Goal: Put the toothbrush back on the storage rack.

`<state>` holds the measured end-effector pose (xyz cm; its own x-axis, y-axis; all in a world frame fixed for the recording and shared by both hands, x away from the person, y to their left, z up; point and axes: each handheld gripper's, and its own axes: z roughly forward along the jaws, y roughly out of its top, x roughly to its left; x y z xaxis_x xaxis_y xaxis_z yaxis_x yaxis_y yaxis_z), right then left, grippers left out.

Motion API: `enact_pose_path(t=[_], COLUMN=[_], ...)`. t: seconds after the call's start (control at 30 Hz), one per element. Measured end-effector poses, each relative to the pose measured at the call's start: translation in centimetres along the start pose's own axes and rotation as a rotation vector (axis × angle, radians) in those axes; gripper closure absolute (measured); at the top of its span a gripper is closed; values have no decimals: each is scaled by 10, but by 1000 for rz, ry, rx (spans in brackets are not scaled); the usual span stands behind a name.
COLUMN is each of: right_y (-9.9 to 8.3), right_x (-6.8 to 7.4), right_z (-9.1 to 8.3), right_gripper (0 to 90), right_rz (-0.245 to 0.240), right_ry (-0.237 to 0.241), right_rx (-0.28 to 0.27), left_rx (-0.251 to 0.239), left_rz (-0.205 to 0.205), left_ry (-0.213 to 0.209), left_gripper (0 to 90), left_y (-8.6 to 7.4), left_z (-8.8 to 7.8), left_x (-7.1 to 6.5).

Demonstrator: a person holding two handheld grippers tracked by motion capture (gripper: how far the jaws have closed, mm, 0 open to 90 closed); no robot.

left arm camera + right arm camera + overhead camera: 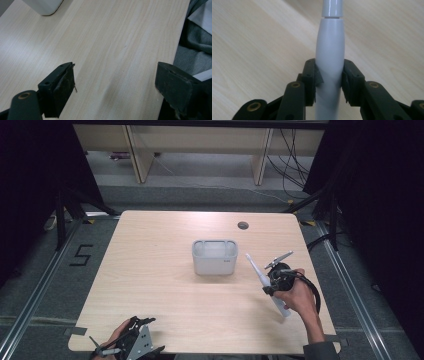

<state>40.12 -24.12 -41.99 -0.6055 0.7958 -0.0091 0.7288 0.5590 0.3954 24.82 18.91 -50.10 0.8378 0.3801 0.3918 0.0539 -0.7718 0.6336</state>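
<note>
High view shows a pale wooden table (165, 290) with rounded corners, a small grey cable hole (243, 225) near its far edge. At the centre of the table stands a white rectangular plastic container (214, 256), open at the top.

Right gripper (271, 281) is held in the person's right hand (296, 296) above the table's right side, to the right of the container and apart from it. It clamps a long, slender, light grey electric toothbrush (265, 283) across the thick part of the handle. The toothbrush sits tilted, its thin neck pointing up and toward the container, its butt end down toward the person. Whether the butt end touches the table cannot be told from this view.

Right gripper view confirms the grip: both black jaws press against opposite sides of the toothbrush handle (329, 65), with the narrower neck section running out of the top of the picture and wood grain behind it.

Left gripper (131, 329) rests at the near left edge of the table, held in the left hand (111, 340). Left gripper view shows its jaws standing wide apart, nothing but bare table between them, a corner of the container (43, 6) at the upper left.
</note>
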Motion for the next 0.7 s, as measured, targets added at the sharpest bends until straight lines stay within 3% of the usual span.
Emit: enact_pose_path(t=[0.03,0.07,0.1,0.13,0.17,0.2,0.23,0.27,0.33,0.4,0.47,0.57,0.6,0.63,0.7], right_y=[1,3,3,3,4,5,5,5,6,7,10,14,16,16,17], right_x=[0,-2,-1,-1,-4,-5,-5,-4,-5,-6,-7,-3,-4,0,0], right_z=[-2,-7,-9,-9,-11,-12,-12,-11,-13,-15,-15,-16,-16,-17,-17], right_gripper=[670,670,670,670,670,670,670,670,670,670,670,670,670,670,670], right_rz=[5,-13,26,26,8,5,5,26,32,27,6,27,2,37,23], right_ry=[-11,-8,-7,-7,-18,-4,-4,-5,-24,-35,-15,-20,-25,-21,-26], right_rx=[-16,-64,-74,-74,-130,-146,-146,-185,-233,-240,-280,-298,-305,-300,-308], left_rx=[4,-4,-4,-4,-5,-5,1,14,-12,-2,-3,-12,-19,-21,-20], left_rz=[1,2,2,2,-2,-2,-7,9,-4,-15,-16,-18,-24,-25,-25], left_ry=[-4,-1,-1,-1,-4,-4,-16,-11,-3,5,10,4,-5,-7,-6], left_gripper=[156,156,156,156,156,156,156,156,156,156,155,156,156,156,155], left_y=[0,0,0,0,0,0,0,1,0,0,0,1,1,1,1], left_z=[0,0,0,0,1,1,0,0,0,-1,-1,-1,-1,-1,0], left_x=[0,0,0,0,-1,-1,-1,0,-1,0,0,-1,-2,-2,-2])
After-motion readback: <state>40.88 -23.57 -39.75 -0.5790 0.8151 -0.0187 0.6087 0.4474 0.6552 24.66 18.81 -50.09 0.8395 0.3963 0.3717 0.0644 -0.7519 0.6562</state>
